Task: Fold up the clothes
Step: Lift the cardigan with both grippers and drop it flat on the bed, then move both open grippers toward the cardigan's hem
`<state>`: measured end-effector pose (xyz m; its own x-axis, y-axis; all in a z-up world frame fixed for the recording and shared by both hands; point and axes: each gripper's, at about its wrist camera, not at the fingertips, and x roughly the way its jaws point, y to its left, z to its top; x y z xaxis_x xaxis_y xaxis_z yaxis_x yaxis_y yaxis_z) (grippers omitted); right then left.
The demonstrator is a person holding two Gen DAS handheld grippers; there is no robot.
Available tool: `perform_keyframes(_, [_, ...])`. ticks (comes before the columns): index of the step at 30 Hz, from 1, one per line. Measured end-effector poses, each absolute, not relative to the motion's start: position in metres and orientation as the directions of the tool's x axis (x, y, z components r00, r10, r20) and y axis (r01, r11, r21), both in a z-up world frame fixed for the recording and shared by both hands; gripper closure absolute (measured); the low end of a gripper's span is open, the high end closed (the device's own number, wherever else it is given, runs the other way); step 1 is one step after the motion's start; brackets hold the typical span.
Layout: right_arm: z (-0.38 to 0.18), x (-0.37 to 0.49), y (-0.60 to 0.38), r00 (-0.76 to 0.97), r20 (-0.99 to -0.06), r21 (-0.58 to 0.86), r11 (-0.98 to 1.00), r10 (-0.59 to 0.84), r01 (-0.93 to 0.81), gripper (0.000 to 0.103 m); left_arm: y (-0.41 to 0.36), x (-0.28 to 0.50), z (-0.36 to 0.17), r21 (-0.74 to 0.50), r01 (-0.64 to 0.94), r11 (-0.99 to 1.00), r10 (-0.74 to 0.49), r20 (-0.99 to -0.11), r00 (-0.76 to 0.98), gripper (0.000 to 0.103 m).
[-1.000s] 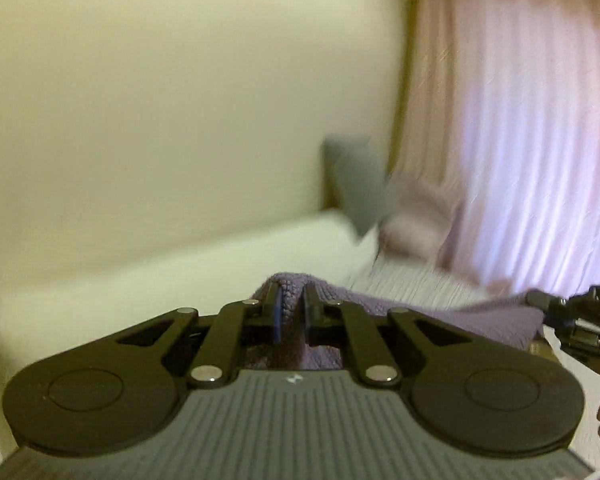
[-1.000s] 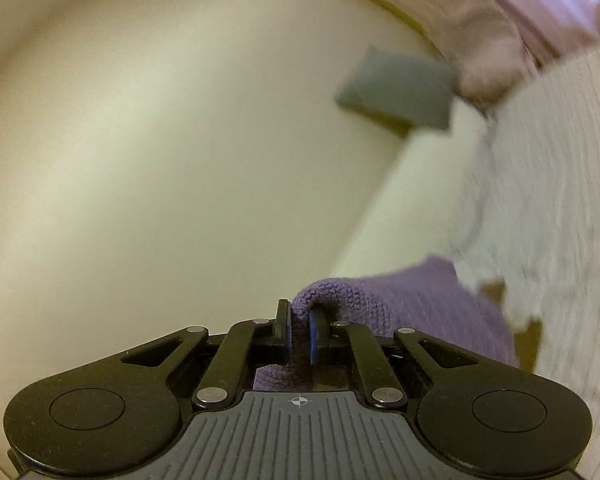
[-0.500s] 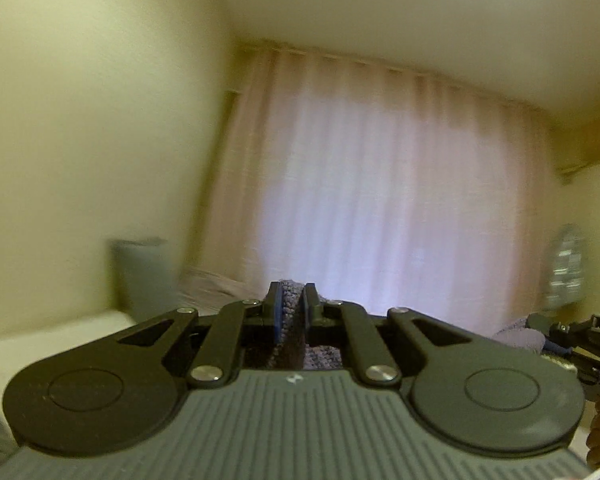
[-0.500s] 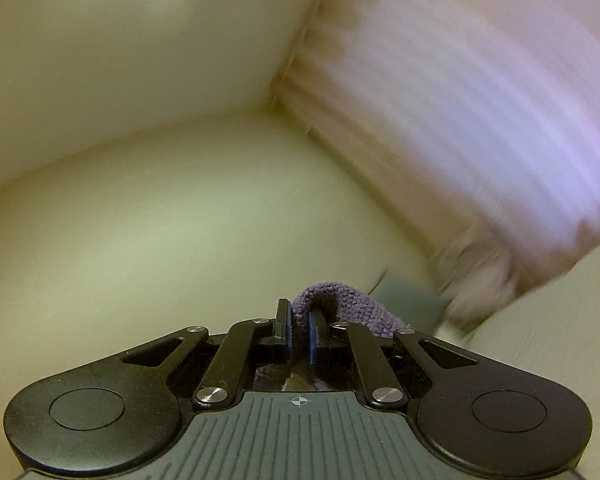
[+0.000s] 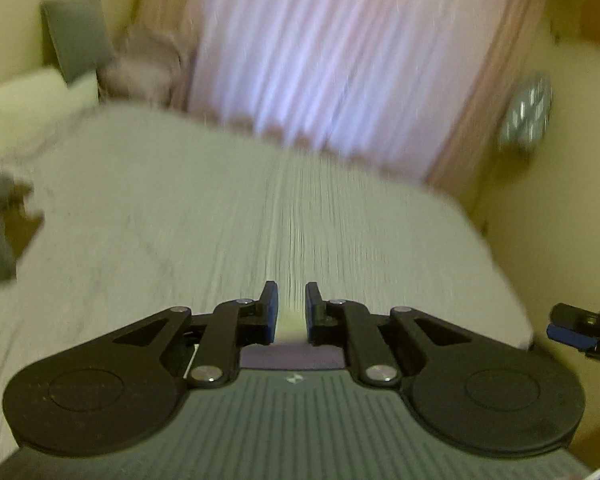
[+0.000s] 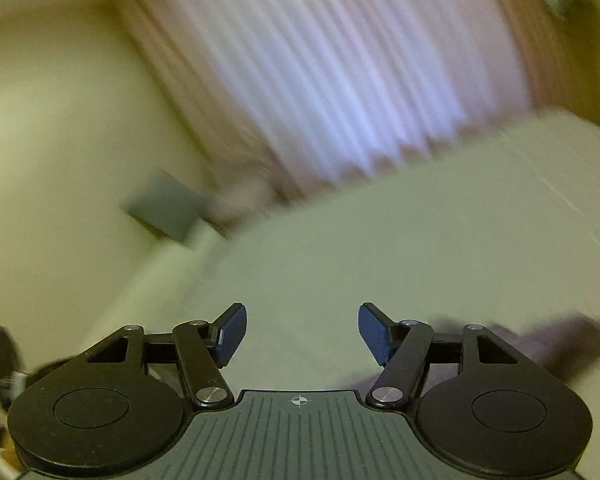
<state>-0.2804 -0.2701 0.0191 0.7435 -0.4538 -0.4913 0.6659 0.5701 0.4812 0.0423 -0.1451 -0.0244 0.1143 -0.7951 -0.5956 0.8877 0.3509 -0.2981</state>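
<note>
We hold both claws low over the bed [image 5: 180, 216], pointing toward its far edge and the pink curtain [image 5: 320, 60]. The left claw [image 5: 287, 314] stands narrow, its blue pads a small gap apart with only pale bedcover showing between them. The right claw [image 6: 299, 334] stands wide, nothing between its pads.

The purple knit garment [image 6: 560, 344] lies on the bed by the near edge. In the right wrist view a blurred length of it runs out to the right behind the claw's linkage, and in the left wrist view a purple strip shows directly under the left claw's body. How it is folded we cannot tell, since both views catch only slivers and are smeared by motion.

Our judgement is that neither claw grips cloth, which fits either a fold just laid down or a reach for a fresh hold. To do well either way, we slow our hands so the cameras settle, tip both claws down until the whole garment is in sight, and check that its edges lie square and flat before we commit to a pinch.
</note>
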Motion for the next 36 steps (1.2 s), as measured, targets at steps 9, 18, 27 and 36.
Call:
perform_keyframes(9, [-0.085,-0.364,-0.221,0.513,-0.750,0.343,0.418,-0.418,0.841,0.037,-0.101,-0.034,-0.127,-0.216,0.923,0.318,-0.566,-0.824,0.002,0.091])
perform_keyframes(18, [-0.114,-0.355,-0.203,0.411,-0.812,0.246,0.395,-0.415,0.885,0.037,-0.104,-0.055,-0.115,-0.133,0.969,0.211,-0.541,-0.841,0.002,0.080])
perform_keyframes(27, [-0.133,-0.332,-0.181,0.306,-0.873,0.185,0.322,-0.381,0.929,0.037,-0.093,-0.048,-0.137,-0.112,0.981,0.157,-0.456,-0.890,-0.029,0.072])
perform_keyframes(36, [-0.145,-0.326,-0.149,0.258,-0.903,0.166,0.275,-0.344,0.947,0.037,-0.078,-0.037,-0.146,-0.086,0.984,0.155,-0.429,-0.903,-0.011,0.071])
